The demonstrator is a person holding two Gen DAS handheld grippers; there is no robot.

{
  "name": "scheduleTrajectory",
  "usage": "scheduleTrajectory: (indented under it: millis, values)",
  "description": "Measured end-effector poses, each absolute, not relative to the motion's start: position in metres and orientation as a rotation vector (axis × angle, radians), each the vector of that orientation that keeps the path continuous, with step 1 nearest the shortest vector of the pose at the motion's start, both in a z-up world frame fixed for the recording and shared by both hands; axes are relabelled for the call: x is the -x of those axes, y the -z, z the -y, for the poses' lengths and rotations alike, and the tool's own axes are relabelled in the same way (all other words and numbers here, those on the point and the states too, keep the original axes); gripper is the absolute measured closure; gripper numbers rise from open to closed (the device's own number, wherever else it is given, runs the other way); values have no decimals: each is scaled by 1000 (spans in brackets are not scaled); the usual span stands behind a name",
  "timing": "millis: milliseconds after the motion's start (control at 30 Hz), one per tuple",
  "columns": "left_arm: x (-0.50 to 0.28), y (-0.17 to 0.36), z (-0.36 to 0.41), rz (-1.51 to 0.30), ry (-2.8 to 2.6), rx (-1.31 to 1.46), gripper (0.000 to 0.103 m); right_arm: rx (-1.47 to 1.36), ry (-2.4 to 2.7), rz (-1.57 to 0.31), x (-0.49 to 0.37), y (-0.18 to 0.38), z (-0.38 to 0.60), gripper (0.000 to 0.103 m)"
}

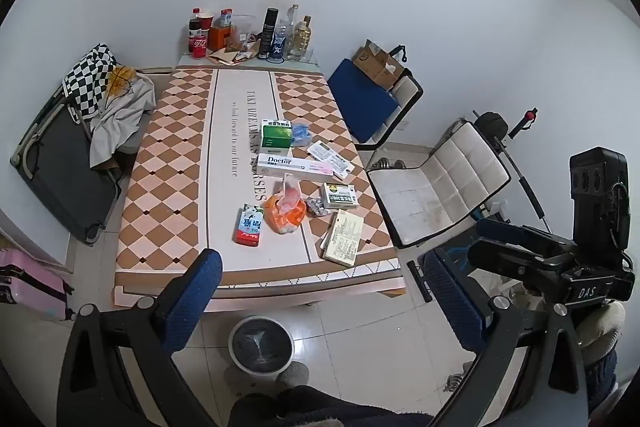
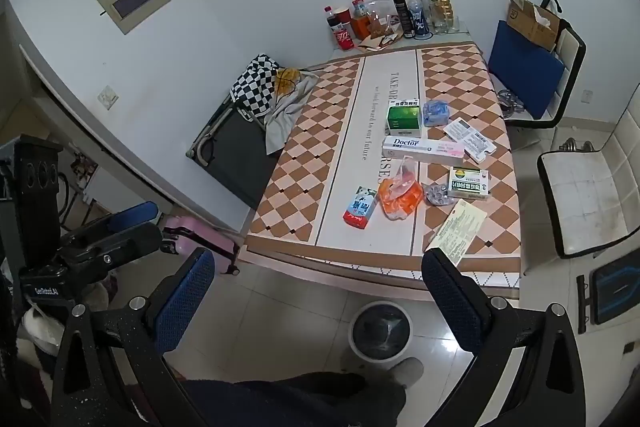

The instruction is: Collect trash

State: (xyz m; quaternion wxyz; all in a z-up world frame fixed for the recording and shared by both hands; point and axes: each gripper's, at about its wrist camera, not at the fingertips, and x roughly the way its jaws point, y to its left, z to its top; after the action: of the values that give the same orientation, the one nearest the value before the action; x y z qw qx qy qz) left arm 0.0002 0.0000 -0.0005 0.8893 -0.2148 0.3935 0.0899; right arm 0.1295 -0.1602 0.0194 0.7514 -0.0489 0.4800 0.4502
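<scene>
Litter lies on the checkered table: a green box, a long Doctor box, an orange tissue pack, a small milk carton, a medicine box and a flat yellowish box. On the floor below the table's near edge stands a round bin lined with a black bag. My left gripper hovers open before the table, holding nothing. My right gripper is also open and empty, beside it at the same distance. The right wrist view shows the carton and bin.
Bottles and cans crowd the table's far end. A white chair and a blue-cushioned chair stand to the right, a folded cot with clothes to the left. A pink suitcase is on the floor.
</scene>
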Motion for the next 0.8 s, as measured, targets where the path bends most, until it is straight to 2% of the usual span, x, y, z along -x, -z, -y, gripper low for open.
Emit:
scheduleTrajectory:
  millis: [800]
  values:
    - [-2,16,2,-844,-108,511,0,65,-984,-1087,-136,-17,164,0]
